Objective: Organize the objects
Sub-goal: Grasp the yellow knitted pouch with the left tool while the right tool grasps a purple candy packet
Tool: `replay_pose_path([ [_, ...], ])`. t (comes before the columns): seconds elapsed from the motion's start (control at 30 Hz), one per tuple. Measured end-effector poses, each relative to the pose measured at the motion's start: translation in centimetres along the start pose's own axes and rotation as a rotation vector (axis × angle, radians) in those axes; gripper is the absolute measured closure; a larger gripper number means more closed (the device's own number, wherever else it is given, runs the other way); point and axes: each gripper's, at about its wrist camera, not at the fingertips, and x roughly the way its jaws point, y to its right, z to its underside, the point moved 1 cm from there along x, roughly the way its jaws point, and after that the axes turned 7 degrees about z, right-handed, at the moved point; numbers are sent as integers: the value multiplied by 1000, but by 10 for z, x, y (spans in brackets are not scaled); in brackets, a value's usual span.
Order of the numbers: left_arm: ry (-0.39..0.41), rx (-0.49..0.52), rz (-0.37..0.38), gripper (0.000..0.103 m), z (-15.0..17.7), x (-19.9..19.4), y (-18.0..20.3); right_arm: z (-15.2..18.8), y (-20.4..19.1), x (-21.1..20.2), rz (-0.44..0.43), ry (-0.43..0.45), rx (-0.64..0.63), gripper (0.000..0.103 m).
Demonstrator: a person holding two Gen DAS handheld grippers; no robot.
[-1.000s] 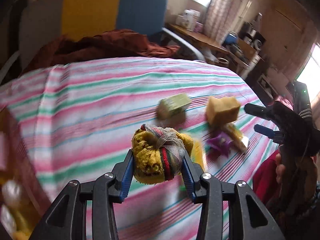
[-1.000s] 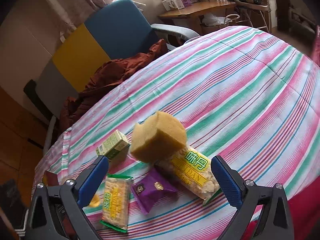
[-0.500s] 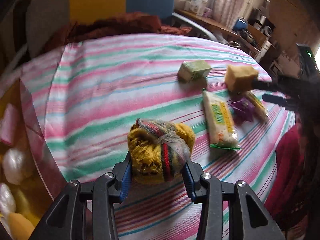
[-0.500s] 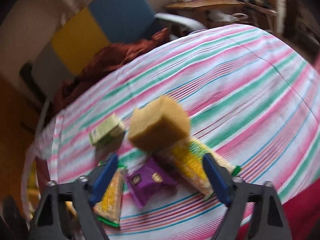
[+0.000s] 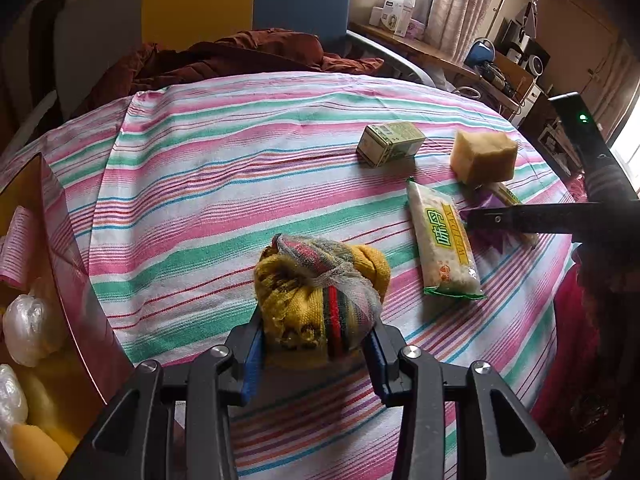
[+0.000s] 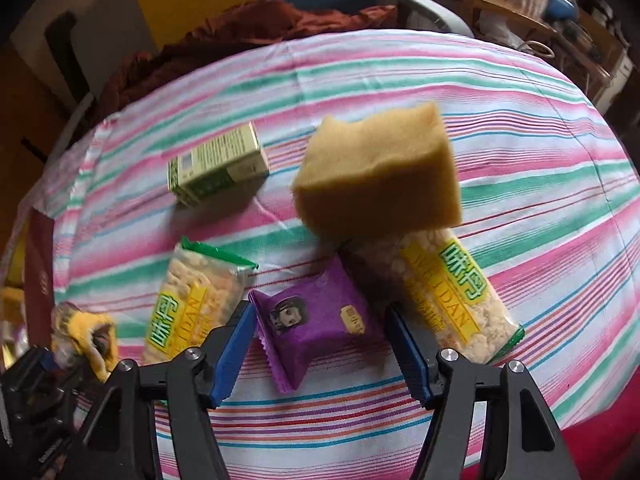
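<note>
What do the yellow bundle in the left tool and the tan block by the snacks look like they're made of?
Bundle: apparently knitted fabric, matte, with ribbed yarn texture and red-green stripes, wrapped in thin gauzy mesh. The left tool is clamped on it. Block: probably foam sponge, with a dull, finely porous surface and soft, uneven edges, though the view is slightly blurred.

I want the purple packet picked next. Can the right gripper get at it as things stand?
Probably yes: the right gripper is open with the purple packet between its fingers. The sponge sits just behind, not blocking.

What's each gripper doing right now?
Left gripper: closed on the yellow knitted bundle.
Right gripper: open around the purple packet, not gripping it.
</note>
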Motion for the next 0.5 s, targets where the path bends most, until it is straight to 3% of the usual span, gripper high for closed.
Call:
replay_pose_path([
  [0.2, 19, 11, 0, 61, 4, -15, 6, 2, -6, 4, 36, -6, -57, 61],
  [0.5, 101, 30, 17, 61, 10, -62, 16, -2, 11, -25, -23, 127, 19, 72],
])
